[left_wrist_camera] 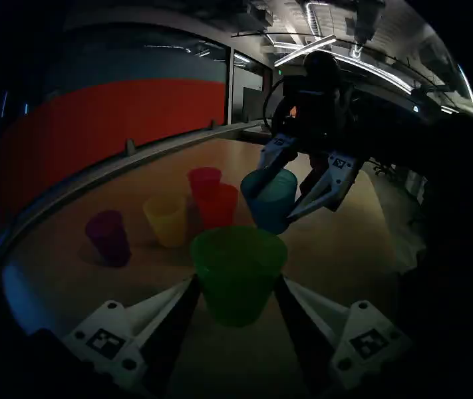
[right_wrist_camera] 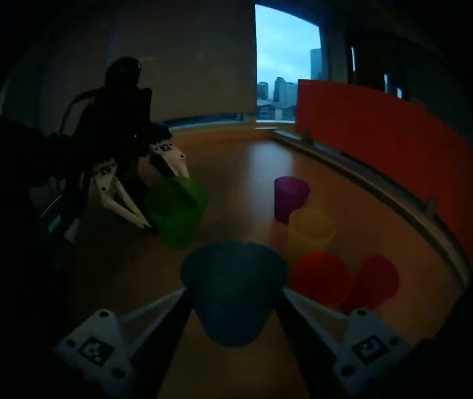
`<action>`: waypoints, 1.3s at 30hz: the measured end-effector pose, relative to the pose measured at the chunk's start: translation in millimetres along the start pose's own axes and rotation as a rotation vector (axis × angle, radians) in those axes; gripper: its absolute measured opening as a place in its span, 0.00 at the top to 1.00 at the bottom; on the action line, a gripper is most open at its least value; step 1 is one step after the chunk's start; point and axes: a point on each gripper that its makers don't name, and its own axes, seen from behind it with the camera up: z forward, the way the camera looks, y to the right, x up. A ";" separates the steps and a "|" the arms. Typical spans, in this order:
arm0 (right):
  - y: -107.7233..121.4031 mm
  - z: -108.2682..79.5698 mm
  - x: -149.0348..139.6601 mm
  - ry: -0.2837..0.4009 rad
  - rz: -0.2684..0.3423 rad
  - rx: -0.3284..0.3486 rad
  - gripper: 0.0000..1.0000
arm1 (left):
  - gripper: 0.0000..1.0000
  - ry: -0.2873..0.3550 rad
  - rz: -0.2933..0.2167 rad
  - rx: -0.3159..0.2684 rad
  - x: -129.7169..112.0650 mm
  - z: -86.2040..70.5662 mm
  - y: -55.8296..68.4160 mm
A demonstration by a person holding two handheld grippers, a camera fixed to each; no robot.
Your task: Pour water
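Left gripper view shows left tongs (left_wrist_camera: 238, 282) clamping a translucent green plastic cup (left_wrist_camera: 238, 263), right tongs (left_wrist_camera: 269, 203) likewise gripping a translucent blue plastic cup (left_wrist_camera: 273, 191).

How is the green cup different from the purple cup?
The green cup is green; the purple cup is dark purple. The green cup is clamped between the fingers of the left gripper; the purple cup stands free on the table, nothing touching it. The green cup faces the blue cup in the right gripper; the purple cup stands beside the yellow cup. Both are open-topped cups, narrower at the bottom.
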 end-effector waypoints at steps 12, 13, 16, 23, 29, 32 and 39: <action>-4.3 4.5 -12.4 -0.046 0.005 0.033 0.13 | 0.21 -0.064 0.006 -0.017 -17.1 8.3 -1.9; -4.3 4.9 -13.2 -0.048 0.001 0.033 0.13 | 0.21 -0.067 0.009 -0.018 -17.7 8.6 -1.9; -4.6 6.4 -16.0 -0.057 -0.012 0.036 0.13 | 0.21 -0.074 0.014 -0.021 -19.4 9.6 -2.1; -8.5 9.8 -21.1 -0.074 -0.019 0.057 0.13 | 0.21 -0.094 0.016 -0.030 -24.9 11.9 -3.3; -8.6 12.3 -22.7 -0.080 -0.018 0.061 0.13 | 0.21 -0.123 0.024 -0.047 -31.1 13.5 -1.5; -9.3 13.6 -23.5 -0.082 -0.019 0.063 0.13 | 0.21 -0.138 0.027 -0.054 -34.7 14.5 -1.4; -10.7 15.6 -25.6 -0.086 -0.017 0.070 0.13 | 0.21 -0.163 0.040 -0.060 -39.2 15.3 -3.5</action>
